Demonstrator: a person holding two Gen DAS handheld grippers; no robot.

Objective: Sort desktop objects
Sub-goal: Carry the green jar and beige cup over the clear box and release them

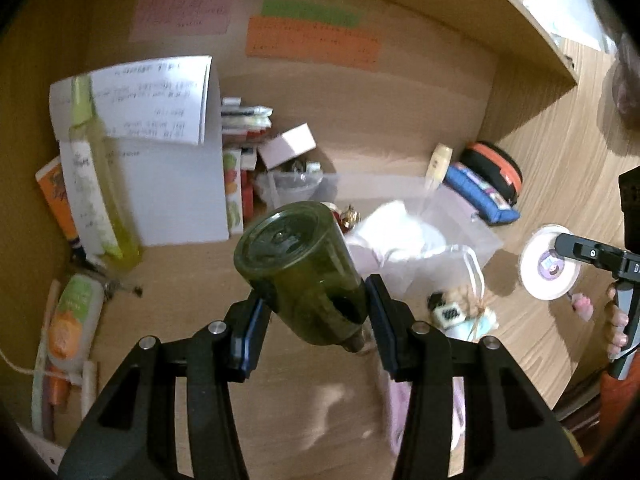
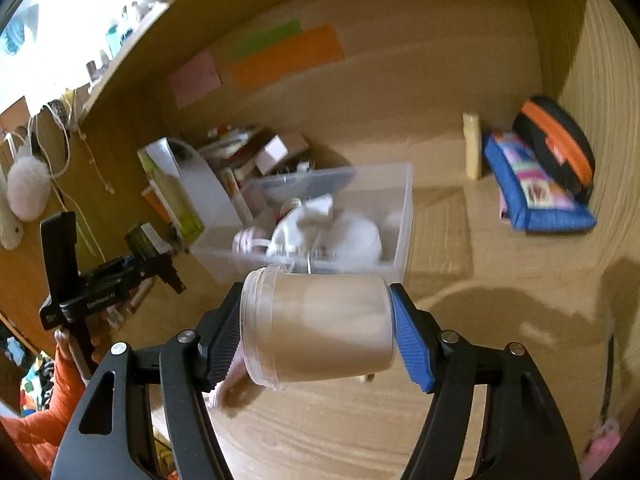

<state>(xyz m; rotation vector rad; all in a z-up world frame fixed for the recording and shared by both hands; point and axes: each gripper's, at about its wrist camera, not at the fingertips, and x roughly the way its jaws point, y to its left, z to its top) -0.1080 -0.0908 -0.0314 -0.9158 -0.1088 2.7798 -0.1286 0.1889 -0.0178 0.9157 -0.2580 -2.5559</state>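
Between the left gripper's pads: left gripper (image 1: 316, 304) is clamped on a dark green glass bottle (image 1: 298, 270), its round base tipped up toward the camera and its neck end low by the right pad.
Right gripper: right gripper (image 2: 318, 330) is clamped on a translucent jar (image 2: 318, 326) lying sideways between the blue ribbed pads, rimmed end to the left; its contents look beige, blurred.
Clear bin: a see-through plastic bin (image 2: 404, 216) sits on the wooden desk (image 2: 460, 420) just beyond the jar, holding white crumpled cloth-like things and small items too blurred to name.
Back wall: a pink note (image 1: 184, 8), a green note (image 1: 312, 10) and an orange note (image 1: 312, 42) are stuck there; their writing is too faint to read.
Left corner: a white paper sheet (image 1: 156, 100) with printed lines, upside down and unreadable, leans over a white box; a tall yellow-green bottle (image 1: 100, 184) stands in front of it, label illegible.
Near left edge: a tube with an orange-fruit picture (image 1: 70, 312) lies on the desk.
Right corner: a blue pouch (image 2: 536, 192) with a colourful panel lies flat, a black case with an orange band (image 2: 556, 148) leans behind it, and a pale yellow tube (image 2: 472, 146) stands just beside them.
Other gripper seen from the right wrist: white lettering on its black body, too small to make out.
Person: fingers (image 1: 618, 324) wrap the right gripper's handle; an orange sleeve (image 2: 44, 412) shows at lower left.
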